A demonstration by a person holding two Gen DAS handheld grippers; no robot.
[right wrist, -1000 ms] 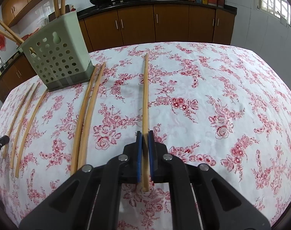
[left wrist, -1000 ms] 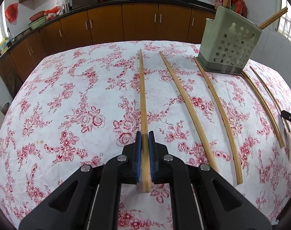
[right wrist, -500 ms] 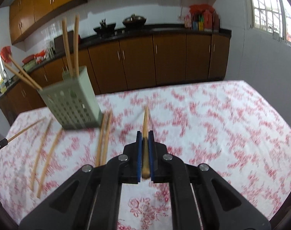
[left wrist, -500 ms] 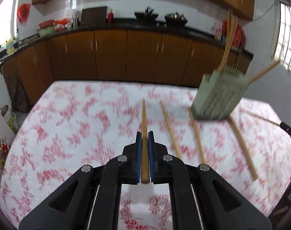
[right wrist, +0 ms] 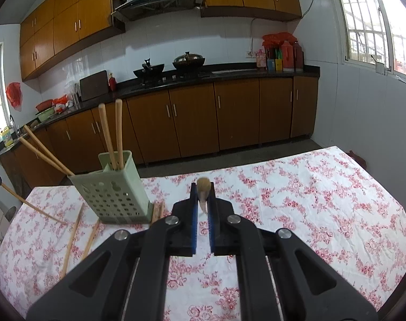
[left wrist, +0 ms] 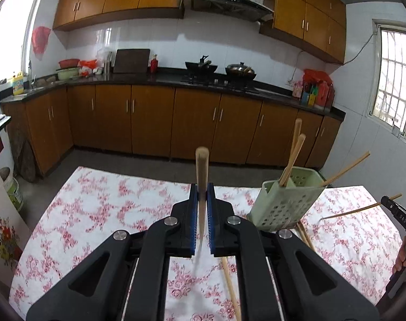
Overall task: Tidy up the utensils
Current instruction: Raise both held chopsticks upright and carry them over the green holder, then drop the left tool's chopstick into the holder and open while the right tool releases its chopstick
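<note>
My left gripper (left wrist: 202, 187) is shut on a wooden chopstick (left wrist: 202, 171) and holds it above the table, pointing forward. My right gripper (right wrist: 203, 187) is shut on another chopstick (right wrist: 203, 187), also lifted; I see it end-on. The green perforated utensil holder (left wrist: 285, 203) stands on the flowered tablecloth with several chopsticks in it, to the right of my left gripper and to the left of my right gripper (right wrist: 114, 192). More chopsticks lie on the cloth beside the holder (right wrist: 72, 243) (left wrist: 231, 286).
The table has a white cloth with red flowers (right wrist: 309, 214). Brown kitchen cabinets (left wrist: 149, 120) and a dark counter with pans stand beyond the far edge. The right gripper with its chopstick shows at the right edge of the left wrist view (left wrist: 398, 214).
Both grippers have lifted their chopsticks off the cloth and tilted up, so the views now look across the table to the cabinets. The holder has stayed put.
</note>
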